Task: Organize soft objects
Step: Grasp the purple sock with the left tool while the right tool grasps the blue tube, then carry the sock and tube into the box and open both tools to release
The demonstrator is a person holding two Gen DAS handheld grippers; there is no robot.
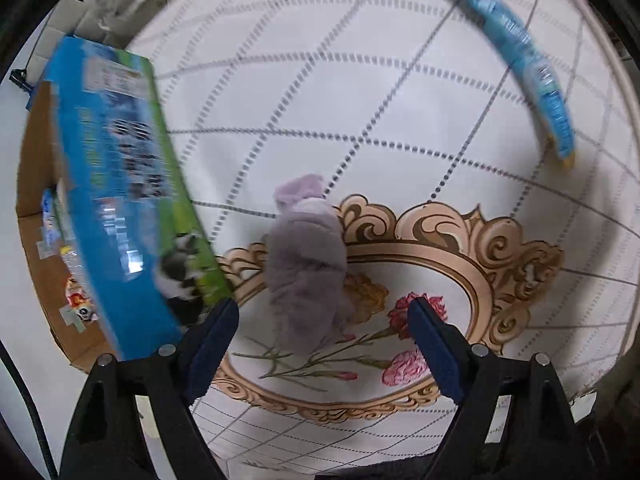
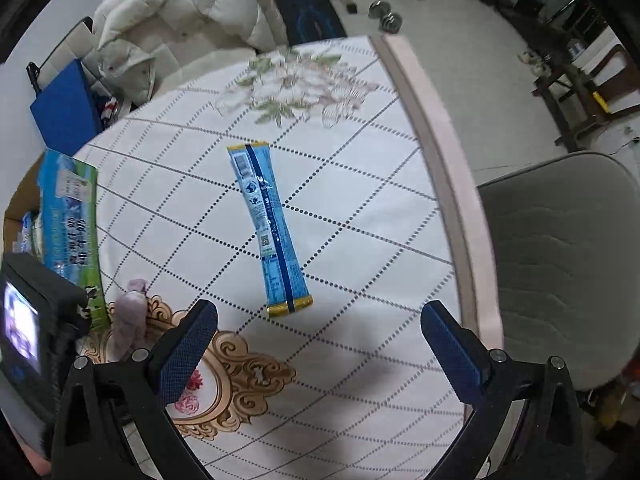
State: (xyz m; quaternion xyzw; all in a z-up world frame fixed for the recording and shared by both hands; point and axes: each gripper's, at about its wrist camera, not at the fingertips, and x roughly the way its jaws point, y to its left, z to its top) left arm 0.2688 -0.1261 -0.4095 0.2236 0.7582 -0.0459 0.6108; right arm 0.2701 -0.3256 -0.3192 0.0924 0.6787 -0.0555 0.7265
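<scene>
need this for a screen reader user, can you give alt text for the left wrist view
The open left gripper points down at a fuzzy lilac soft toy lying on a patterned tablecloth, nothing between its pads yet. A blue and green carton stands to the left; a long blue packet lies at upper right.

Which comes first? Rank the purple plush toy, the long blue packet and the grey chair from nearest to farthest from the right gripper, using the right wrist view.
1. Long blue packet: on the tablecloth straight ahead of the right gripper, its gold end just past the open fingers.
2. Purple plush toy: off to the left, by the ornate print.
3. Grey chair: right, beyond the table edge.
</scene>
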